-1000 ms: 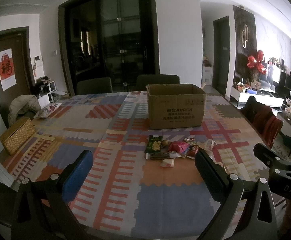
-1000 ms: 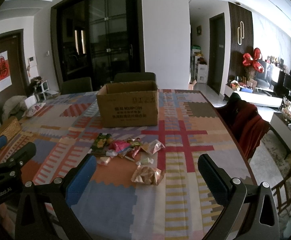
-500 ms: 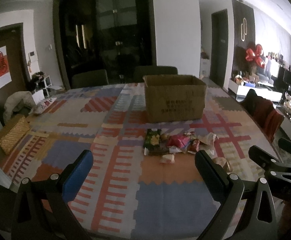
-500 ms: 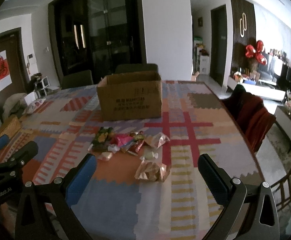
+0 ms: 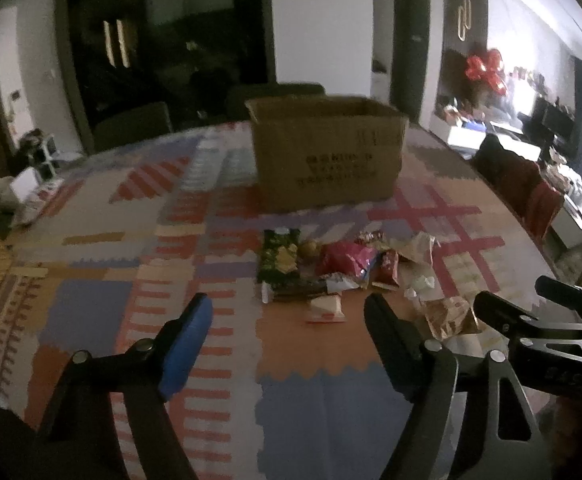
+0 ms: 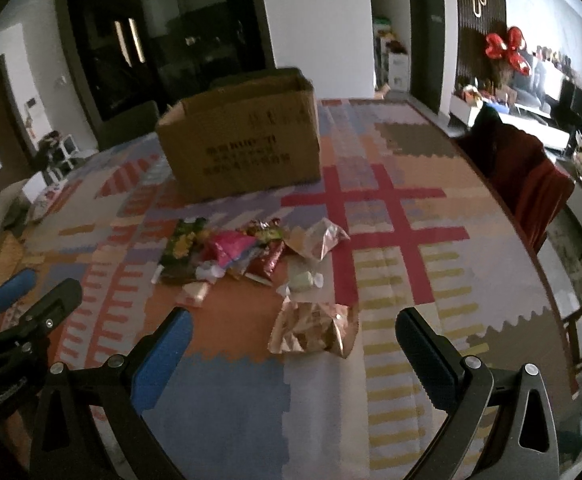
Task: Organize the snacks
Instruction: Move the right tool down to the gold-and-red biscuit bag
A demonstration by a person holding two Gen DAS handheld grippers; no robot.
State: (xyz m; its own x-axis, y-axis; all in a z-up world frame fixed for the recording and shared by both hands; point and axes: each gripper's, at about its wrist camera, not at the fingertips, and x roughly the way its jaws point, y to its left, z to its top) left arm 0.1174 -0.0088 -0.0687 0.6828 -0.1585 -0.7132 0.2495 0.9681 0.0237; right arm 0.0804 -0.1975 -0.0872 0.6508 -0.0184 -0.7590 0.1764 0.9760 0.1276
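Observation:
A pile of snack packets lies mid-table: a green bag (image 5: 278, 258), a pink bag (image 5: 345, 260), a small pale packet (image 5: 325, 307) and a shiny gold bag (image 6: 315, 330). An open cardboard box (image 5: 325, 151) stands behind them, also in the right wrist view (image 6: 243, 142). My left gripper (image 5: 289, 328) is open and empty, just short of the small pale packet. My right gripper (image 6: 291, 342) is open and empty, with the gold bag between its fingers' line of sight. The right gripper's fingers (image 5: 507, 316) show at the left view's right edge.
The table has a patchwork cloth (image 6: 391, 208). A chair draped in red cloth (image 6: 531, 184) stands at the right edge. A woven basket (image 6: 1, 256) sits at the far left. Dark chairs (image 5: 131, 126) stand behind the table.
Both grippers have moved forward and tilted down toward the snack pile, which now looks nearer and larger. Both stay open and empty.

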